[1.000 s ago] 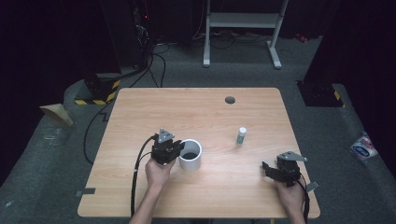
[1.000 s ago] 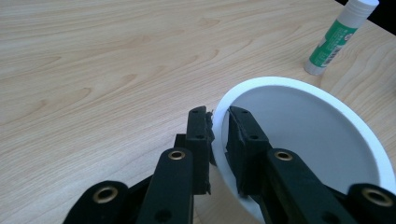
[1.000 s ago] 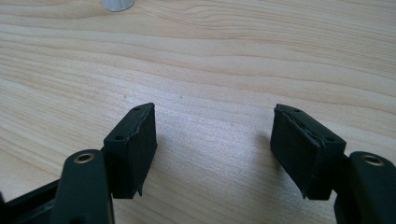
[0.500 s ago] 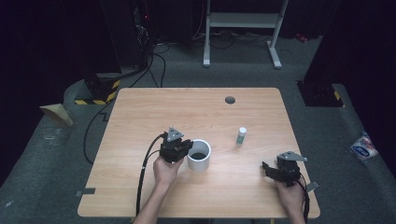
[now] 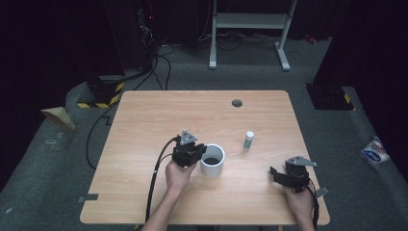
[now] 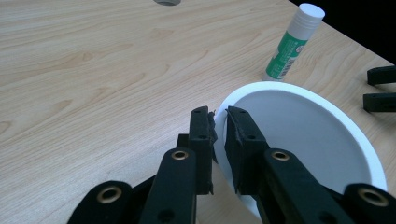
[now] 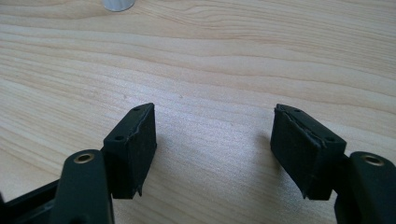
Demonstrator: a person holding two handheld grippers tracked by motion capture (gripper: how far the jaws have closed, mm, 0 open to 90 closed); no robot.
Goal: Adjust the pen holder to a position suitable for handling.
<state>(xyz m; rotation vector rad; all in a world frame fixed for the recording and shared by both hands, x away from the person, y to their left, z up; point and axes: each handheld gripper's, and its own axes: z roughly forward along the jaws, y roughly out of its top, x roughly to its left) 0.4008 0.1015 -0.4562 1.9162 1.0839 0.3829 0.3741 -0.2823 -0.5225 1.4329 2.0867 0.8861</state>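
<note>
A white cup (image 5: 212, 160) stands near the middle of the wooden table (image 5: 154, 120). My left gripper (image 5: 201, 155) is shut on the cup's left rim; in the left gripper view the jaws pinch the thin white wall of the cup (image 6: 299, 126), one jaw outside and one inside, at my left gripper (image 6: 219, 123). A green glue stick with a white cap (image 5: 248, 140) stands upright just beyond the cup, and leans in the glue stick (image 6: 290, 44) close-up. My right gripper (image 5: 275, 174) rests low at the front right, open over bare wood (image 7: 215, 140).
A round cable hole (image 5: 236, 103) sits in the table's far side. The right gripper's jaw tips (image 6: 380, 88) show past the cup. A cable (image 5: 153, 183) trails from the left gripper over the front edge. Dark floor and a metal stand (image 5: 250, 21) lie beyond.
My left gripper has slid to the right across the table, taking the white cup with it toward the glue stick. The right gripper has stayed still.
</note>
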